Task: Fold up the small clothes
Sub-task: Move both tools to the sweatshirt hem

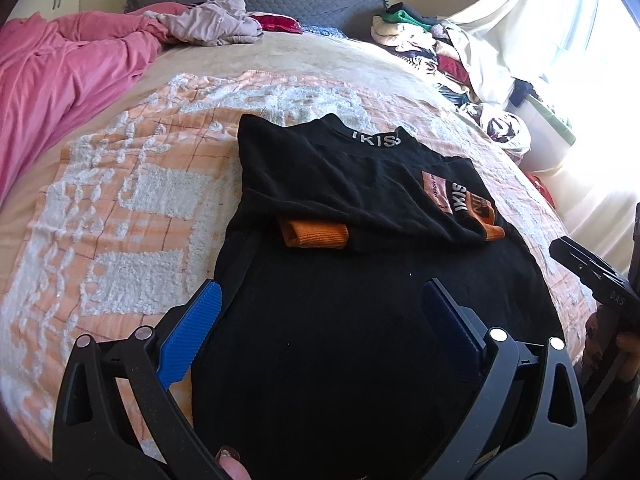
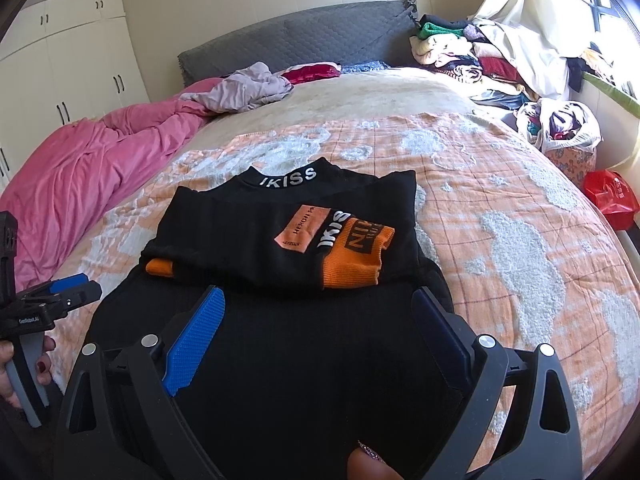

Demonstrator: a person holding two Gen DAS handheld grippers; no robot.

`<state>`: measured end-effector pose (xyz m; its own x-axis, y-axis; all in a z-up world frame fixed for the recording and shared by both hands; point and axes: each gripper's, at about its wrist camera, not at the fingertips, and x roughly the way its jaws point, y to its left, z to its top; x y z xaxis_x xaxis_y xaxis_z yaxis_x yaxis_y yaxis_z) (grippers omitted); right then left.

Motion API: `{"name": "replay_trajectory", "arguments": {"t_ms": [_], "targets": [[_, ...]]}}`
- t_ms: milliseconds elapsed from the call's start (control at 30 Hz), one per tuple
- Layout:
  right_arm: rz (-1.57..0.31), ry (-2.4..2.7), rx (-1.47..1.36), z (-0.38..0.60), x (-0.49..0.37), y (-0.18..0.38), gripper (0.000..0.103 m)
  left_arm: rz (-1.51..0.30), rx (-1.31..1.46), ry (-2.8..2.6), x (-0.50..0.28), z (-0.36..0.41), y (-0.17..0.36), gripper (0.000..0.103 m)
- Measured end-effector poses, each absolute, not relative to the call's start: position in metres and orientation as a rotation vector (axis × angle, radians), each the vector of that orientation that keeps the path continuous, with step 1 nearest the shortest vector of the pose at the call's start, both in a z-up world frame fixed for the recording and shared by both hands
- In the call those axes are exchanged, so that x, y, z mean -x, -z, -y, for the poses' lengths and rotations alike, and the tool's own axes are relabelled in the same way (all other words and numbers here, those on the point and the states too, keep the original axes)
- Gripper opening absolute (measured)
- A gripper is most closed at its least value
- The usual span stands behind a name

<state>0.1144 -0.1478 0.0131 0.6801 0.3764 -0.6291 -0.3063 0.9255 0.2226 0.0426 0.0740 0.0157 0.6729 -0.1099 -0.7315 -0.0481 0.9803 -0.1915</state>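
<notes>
we have the black sweatshirt (image 2: pixel 280 320) spread flat on the orange-and-white bedspread (image 2: pixel 520 208) in the middle of the bed, collar away from us, so the fabric lies smooth for folding. both sleeves are already crossed over the chest, their orange cuffs (image 2: pixel 352 268) lying on the black body, which we judge leaves the bottom-to-top fold as the step in hand. our left claw (image 1: pixel 320 320) hangs over the near left part of the hem and our right claw (image 2: pixel 320 328) over the near right part, a placement that suits lifting both lower corners together. each claw is spread wide, blue pads (image 1: pixel 192 332) well apart, with nothing between them; whether the fingers rest on the cloth or float just above it we cannot tell. a pink duvet (image 2: pixel 80 184) and heaps of other clothes (image 2: pixel 480 60) sit at the far edges, well apart from our work
</notes>
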Motion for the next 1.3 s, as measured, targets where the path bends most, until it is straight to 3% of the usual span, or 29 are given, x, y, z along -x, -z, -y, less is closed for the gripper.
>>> {"name": "replay_trajectory", "arguments": {"t_ms": [1300], "targets": [[-0.98, -0.28, -0.038, 0.203, -0.036, 0.056, 0.094, -0.964, 0.286, -0.016, 0.043, -0.11, 0.039, 0.093]]}}
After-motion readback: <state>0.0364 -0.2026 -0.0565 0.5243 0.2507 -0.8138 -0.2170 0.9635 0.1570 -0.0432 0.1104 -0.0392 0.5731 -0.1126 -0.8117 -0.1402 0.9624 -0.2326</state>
